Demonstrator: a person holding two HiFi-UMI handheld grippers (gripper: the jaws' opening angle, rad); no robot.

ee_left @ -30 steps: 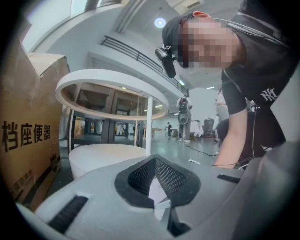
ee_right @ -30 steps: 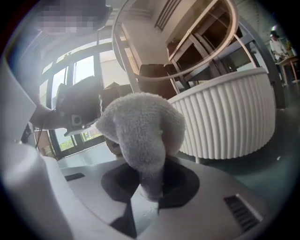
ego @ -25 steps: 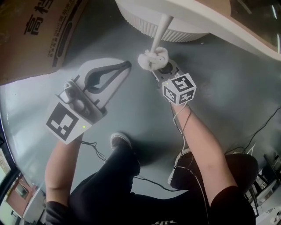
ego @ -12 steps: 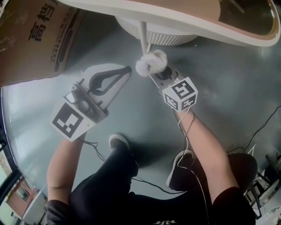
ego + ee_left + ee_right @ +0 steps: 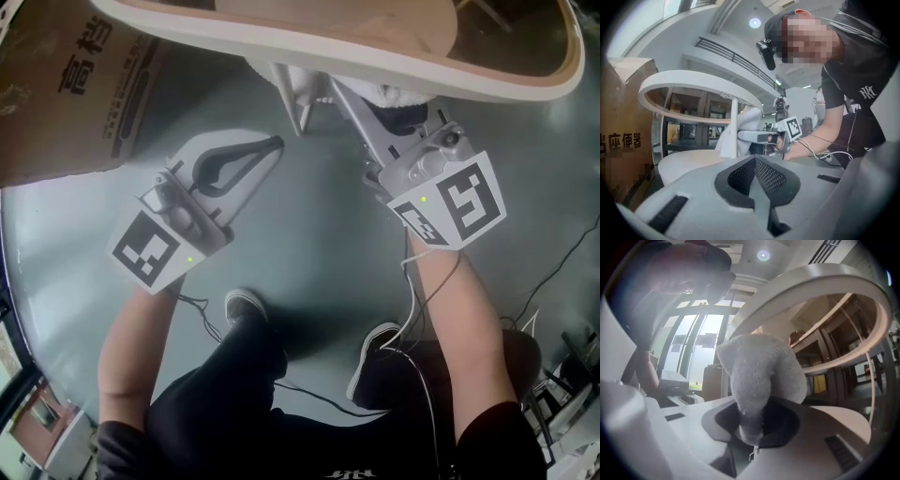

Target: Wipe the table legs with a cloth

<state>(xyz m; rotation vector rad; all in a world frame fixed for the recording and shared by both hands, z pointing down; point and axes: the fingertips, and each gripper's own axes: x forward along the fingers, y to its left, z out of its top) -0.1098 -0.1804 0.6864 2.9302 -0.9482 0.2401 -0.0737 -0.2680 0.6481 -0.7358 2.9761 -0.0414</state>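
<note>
Grey floor (image 5: 319, 234) fills the head view, with a cardboard box (image 5: 75, 84) at the far left. Next along, the left gripper (image 5: 272, 143) hangs low over the floor, well apart from the work. Its own view shows the jaws closed together with nothing between them, so it seems parked there simply to stay out of the way. Further right, the thin white leg (image 5: 292, 98) rises from a round base (image 5: 689, 161) to the underside of the round bench (image 5: 375, 70). The white cloth (image 5: 759, 376) sits high on that leg, just under the bench top. From the left gripper view it lies against the leg, though I cannot tell whether it wraps around. The right gripper (image 5: 751, 430) is clamped on the cloth's lower end, leaving the bulk bunched ahead of the jaws as a pad. That hold, angled up beneath the rim, probably serves to rub the leg's upper stretch.
</note>
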